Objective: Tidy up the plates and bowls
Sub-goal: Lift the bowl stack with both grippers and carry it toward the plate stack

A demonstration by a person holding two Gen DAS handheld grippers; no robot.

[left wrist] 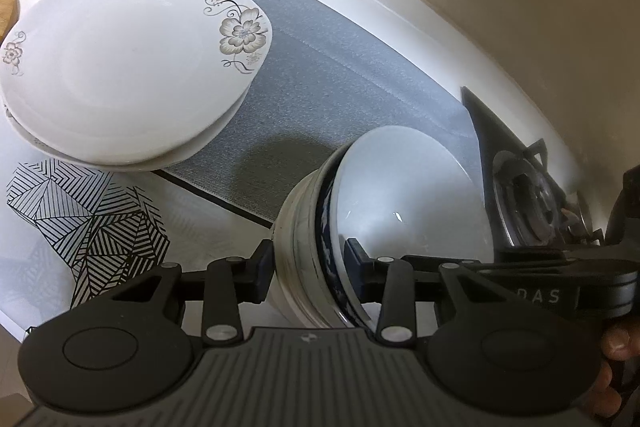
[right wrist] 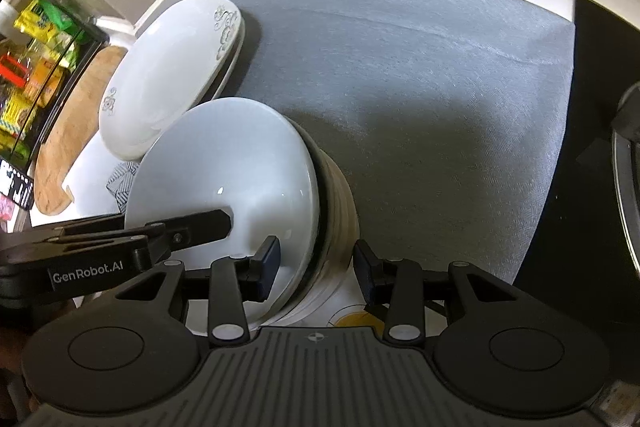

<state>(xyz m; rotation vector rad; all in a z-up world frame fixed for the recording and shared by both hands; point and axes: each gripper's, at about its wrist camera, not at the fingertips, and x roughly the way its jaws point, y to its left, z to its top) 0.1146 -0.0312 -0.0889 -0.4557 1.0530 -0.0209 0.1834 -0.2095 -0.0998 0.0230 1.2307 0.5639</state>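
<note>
In the left wrist view, the left gripper sat at the bottom middle. Its two fingers pinched the rim of a stack of bowls, one inside the top bowl and one outside. The stack looked lifted and tipped. A pile of flower plates lay in the upper left, half on the grey mat.

In the right wrist view, the right gripper was at the bottom middle. Its fingers stood around the other side of the stack of bowls, though I could not tell if they squeezed it. The flower plates were in the upper left.

The bowls were smooth and heavy. If one grip slipped, the stack could tilt, slide apart and break.
</note>
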